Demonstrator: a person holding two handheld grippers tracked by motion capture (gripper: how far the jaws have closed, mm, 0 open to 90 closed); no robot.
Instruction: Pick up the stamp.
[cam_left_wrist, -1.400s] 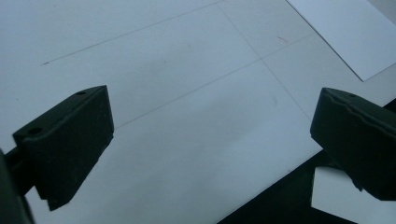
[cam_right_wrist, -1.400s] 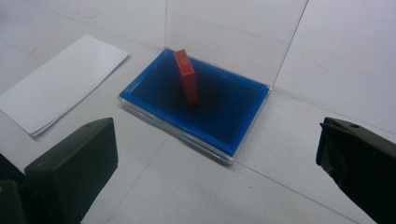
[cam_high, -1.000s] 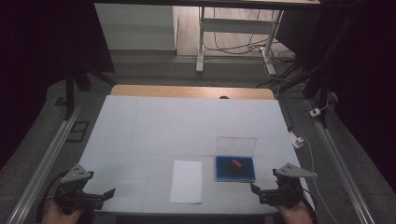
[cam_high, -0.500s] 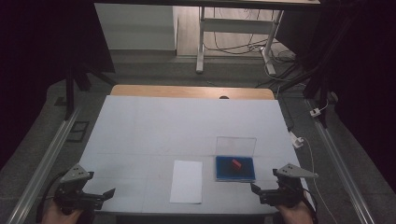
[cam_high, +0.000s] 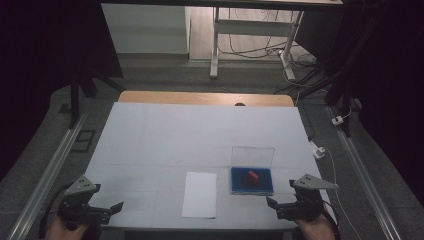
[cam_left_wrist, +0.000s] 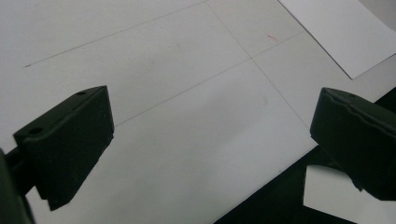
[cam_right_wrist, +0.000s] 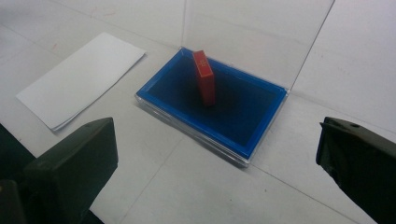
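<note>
While both grippers hang at the near edge of the table (cam_high: 150, 130), we see the left gripper (cam_high: 113, 209) with its jaws spread wide over bare white surface, pinching nothing, and the right gripper (cam_high: 271, 203) likewise spread and empty, just short of the blue tray (cam_right_wrist: 261, 135). That shallow case sits near the right gripper, its clear lid (cam_right_wrist: 252, 37) standing up behind it, and inside it a small red block (cam_right_wrist: 205, 77) stands on end, tilted slightly, touching the blue floor. Just left of the tray, apart from it, lies a sheet of white paper (cam_high: 200, 194). In the left gripper view we catch a corner of that paper at the top right, cut off by the frame; a pale patch beyond the table edge is too vague to name. Farther off, the room beyond the table is dark. Against the earlier high views we find nothing shifted: grippers, tray and paper lie as before.
</note>
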